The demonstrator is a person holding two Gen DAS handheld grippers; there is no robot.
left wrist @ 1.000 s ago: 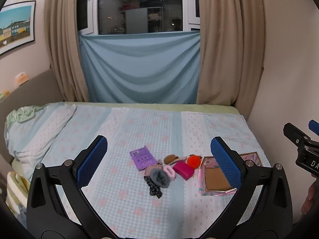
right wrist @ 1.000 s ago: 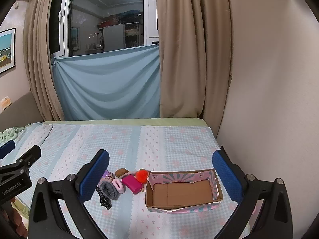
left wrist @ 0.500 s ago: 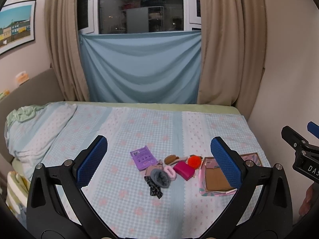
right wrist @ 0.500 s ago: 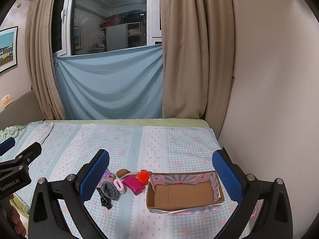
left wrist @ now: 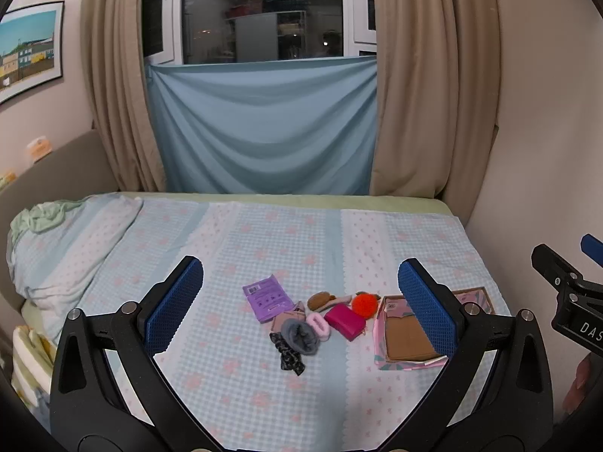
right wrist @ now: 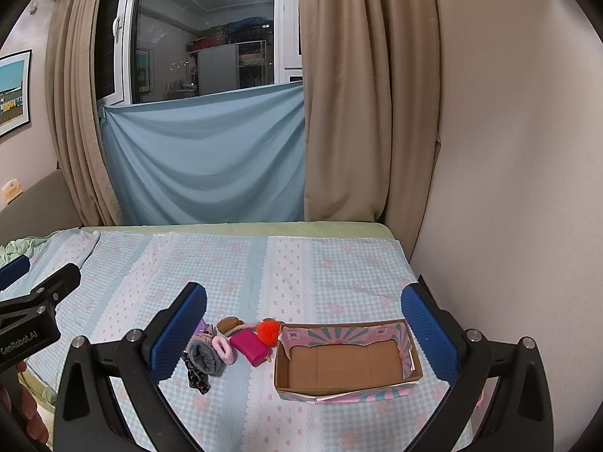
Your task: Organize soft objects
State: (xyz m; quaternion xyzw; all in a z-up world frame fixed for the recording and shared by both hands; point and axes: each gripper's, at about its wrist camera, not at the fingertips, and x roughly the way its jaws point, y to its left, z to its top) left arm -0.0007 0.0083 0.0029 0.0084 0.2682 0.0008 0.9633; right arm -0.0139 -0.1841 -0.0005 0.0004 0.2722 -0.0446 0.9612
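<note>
A small pile lies on the bed: a purple packet [left wrist: 267, 297], a grey rolled cloth [left wrist: 300, 337], a black patterned scrunchie [left wrist: 289, 356], a pink hair tie [left wrist: 319, 324], a magenta pouch [left wrist: 345, 320], an orange pompom [left wrist: 364, 303] and a brown fuzzy item [left wrist: 319, 299]. An open cardboard box [right wrist: 345, 361] with pink-teal sides stands right of the pile; nothing is inside it. My left gripper [left wrist: 300, 307] hovers open well short of the pile. My right gripper [right wrist: 301, 335] is open too, held back from the box and pile.
The checked sheet [left wrist: 286, 241] covers the bed. A pillow [left wrist: 64, 241] lies at the left end. The wall [right wrist: 508, 188] runs close along the box side, with curtains [left wrist: 426, 86] and a blue cloth [left wrist: 264, 124] at the far edge.
Both views shift only slightly; the right wrist camera has tipped a little, so the box and pile sit marginally lower. Nothing on the bed has moved.
</note>
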